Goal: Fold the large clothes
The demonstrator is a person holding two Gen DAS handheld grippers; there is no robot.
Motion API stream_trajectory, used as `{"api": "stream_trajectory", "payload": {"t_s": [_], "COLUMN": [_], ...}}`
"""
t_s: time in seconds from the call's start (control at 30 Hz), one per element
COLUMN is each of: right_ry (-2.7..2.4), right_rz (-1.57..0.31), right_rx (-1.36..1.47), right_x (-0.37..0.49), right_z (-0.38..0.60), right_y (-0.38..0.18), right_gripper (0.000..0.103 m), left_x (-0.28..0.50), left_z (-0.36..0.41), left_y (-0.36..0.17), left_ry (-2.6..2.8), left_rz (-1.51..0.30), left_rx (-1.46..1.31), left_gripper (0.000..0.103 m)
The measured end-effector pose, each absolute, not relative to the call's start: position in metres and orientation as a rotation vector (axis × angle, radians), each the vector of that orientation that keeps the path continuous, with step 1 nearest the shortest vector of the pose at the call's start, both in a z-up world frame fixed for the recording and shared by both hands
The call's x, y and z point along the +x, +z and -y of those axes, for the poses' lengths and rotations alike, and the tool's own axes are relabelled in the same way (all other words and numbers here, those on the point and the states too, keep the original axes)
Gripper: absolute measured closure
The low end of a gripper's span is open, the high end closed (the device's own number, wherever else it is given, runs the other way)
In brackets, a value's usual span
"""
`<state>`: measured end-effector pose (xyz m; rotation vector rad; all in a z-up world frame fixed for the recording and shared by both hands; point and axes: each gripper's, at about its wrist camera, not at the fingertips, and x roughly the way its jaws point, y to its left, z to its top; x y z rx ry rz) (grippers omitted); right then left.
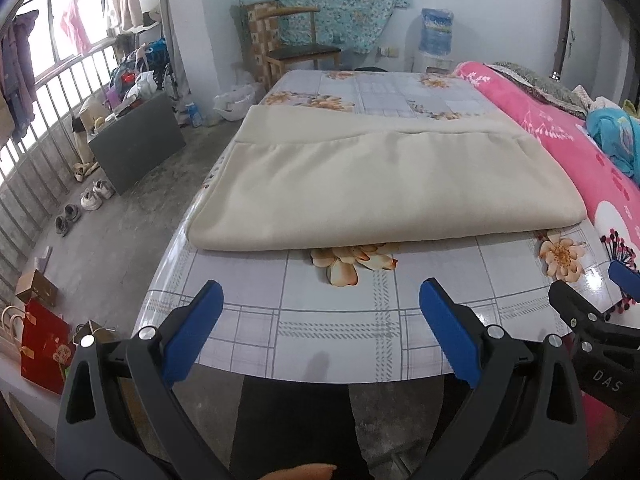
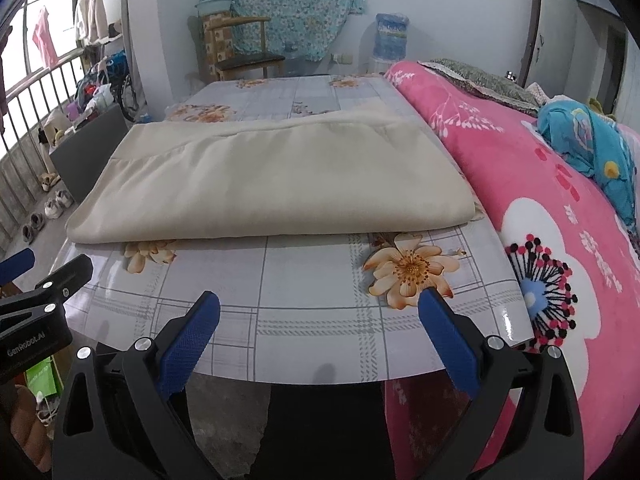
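The cream garment (image 1: pixel 384 184) lies folded flat mid-bench (image 1: pixel 320 320), untouched, with the left hand-held gripper (image 1: pixel 320 308) and right hand-held gripper (image 2: pixel 320 320) both spread apart at the near edge, so any further fold would likely require regrasping its near edge.

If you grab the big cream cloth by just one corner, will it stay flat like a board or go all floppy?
Probably floppy: the cream cloth lies in soft folded layers with rounded edges, so a lifted corner would likely droop and the fold come undone. It looks thick, so perhaps a bit heavy. The tablecloth looks shiny, so it may slide if pushed.
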<state>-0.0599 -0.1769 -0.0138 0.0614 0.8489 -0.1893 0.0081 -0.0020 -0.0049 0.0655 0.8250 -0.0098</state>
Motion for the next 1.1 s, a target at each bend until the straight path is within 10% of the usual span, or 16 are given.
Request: {"api": "stream_trajectory", "payload": {"t_s": [1.1], "right_ry": [-0.185], "right_rz": [-0.847], "right_rx": [0.064], "right_x": [-0.054], "right_z": [0.172], "right_y": [-0.006], "right_gripper": [0.006], "left_x": [0.008], "left_z": [-0.007], "left_y": [-0.007], "left_ry": [0.019], "left_rz": [-0.848], "left_rx": [0.022], "left_gripper": [0.008]}}
